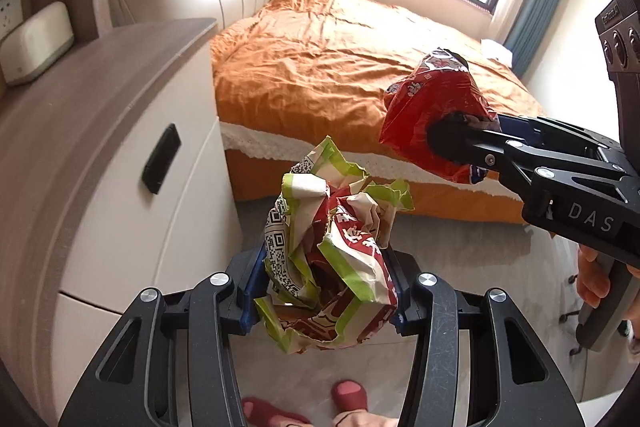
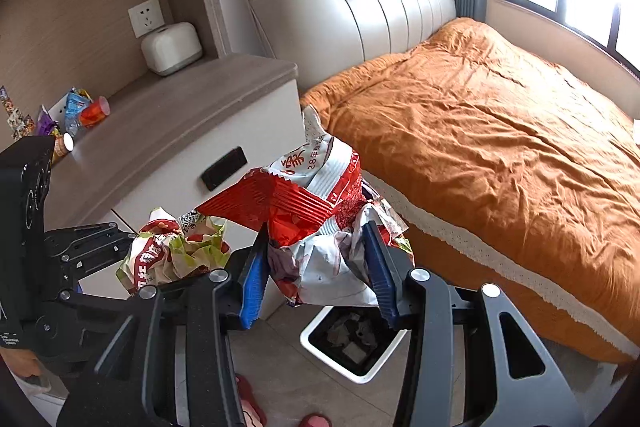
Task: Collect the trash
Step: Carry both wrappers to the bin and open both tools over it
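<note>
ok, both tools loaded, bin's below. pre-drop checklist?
1. Left tool gripping the crumpled green-and-red paper wrapper: ok.
2. Right tool gripping the red-and-white snack bag: ok.
3. White trash bin open, no lid in the way: ok.
4. Snack bag over the bin opening: ok, roughly, in the right wrist view.
5. Paper wrapper over the bin: not ok, it hangs off to the side by the nightstand.
6. Room left in the bin: cannot tell; some scraps already lie inside.
</note>
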### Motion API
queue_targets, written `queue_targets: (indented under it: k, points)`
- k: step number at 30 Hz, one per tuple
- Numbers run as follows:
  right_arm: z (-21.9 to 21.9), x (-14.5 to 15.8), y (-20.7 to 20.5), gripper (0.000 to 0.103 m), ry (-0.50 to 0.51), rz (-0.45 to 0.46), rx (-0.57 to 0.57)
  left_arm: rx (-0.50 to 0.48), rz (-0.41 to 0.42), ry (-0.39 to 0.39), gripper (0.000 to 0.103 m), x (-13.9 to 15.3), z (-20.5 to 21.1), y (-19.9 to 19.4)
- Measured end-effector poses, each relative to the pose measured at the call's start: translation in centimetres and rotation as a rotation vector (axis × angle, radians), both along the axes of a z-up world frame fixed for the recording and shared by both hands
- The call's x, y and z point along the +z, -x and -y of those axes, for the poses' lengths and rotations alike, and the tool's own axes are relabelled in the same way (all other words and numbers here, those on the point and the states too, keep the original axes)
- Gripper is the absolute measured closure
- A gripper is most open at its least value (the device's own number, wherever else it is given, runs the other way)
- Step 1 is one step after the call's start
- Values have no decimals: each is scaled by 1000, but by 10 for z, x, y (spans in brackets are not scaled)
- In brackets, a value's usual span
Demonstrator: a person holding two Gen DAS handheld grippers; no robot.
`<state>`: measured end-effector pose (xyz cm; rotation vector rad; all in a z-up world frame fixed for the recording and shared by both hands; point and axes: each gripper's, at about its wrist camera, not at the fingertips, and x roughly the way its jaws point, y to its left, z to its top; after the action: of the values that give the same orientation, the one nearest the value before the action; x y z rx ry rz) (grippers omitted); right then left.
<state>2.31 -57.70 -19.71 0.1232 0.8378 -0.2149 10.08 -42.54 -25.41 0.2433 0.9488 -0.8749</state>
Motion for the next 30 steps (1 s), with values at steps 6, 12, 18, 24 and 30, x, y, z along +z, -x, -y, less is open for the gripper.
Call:
queue_targets:
  k: [6,12,18,24,30]
  points:
    - [29,-57,7,56,-42,-58,-55,-62,-42,-41,56,-63,38,4]
    - [56,-131,4,56,-66,-121,-96,-85,-81,-80,56,-127,73,-4]
    - [79,-201,0,56,-88,-169,-128,-105,-105,-137,56,-203,86,-9]
    - [83,-277,-5,54,-117,-225,-123,-116,-178,-123,53,-280,93,-15]
    - [88,-326,-4,5,-158,-280,-134,-92,-211,-128,5,-324,94,-21]
